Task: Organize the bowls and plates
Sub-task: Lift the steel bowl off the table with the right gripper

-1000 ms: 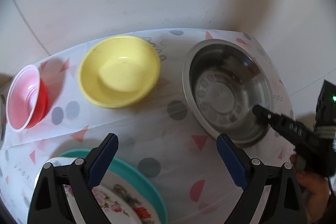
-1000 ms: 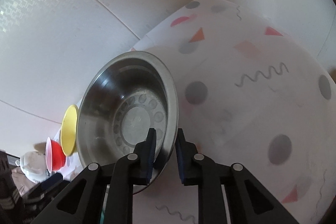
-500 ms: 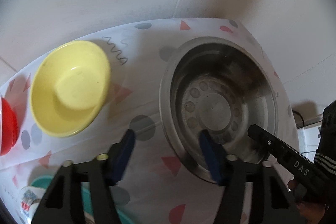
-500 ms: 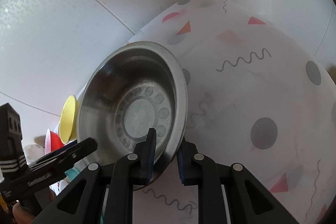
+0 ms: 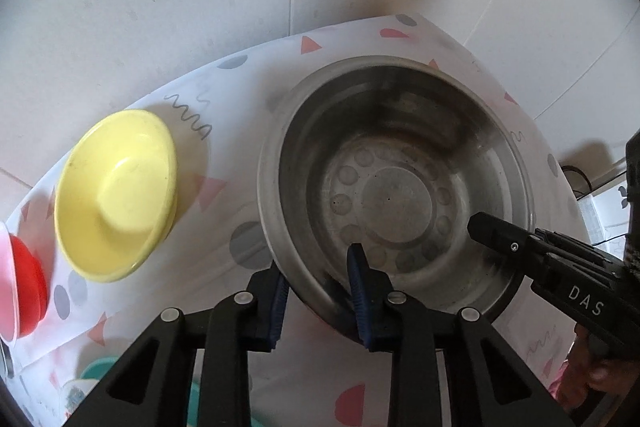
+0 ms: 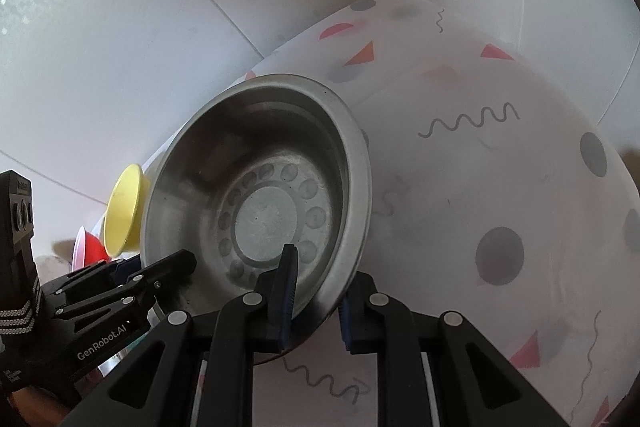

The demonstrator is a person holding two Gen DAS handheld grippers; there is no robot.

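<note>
- Round stainless-steel bowl [image 5: 396, 187]: on the patterned tablecloth [image 6: 500, 155], right of the yellow plastic bowl [image 5: 116, 195].
- Right gripper [image 6: 314, 291]: clamped on its near rim.
- Left gripper [image 5: 316, 291]: jaws have just been closing astride the near-left rim; contact unclear.
- Step: two-handed grasp. Next, likely: lift level, then nest or restack.
- Red cup [image 5: 20, 291]: far left.

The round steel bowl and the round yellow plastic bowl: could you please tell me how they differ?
The round steel bowl is grey metal, wider and deeper; the round yellow plastic bowl is shallower. The steel bowl's rim sits between the jaws of both the left gripper and right gripper; the yellow bowl is ungripped. Both stand upright and empty.
</note>
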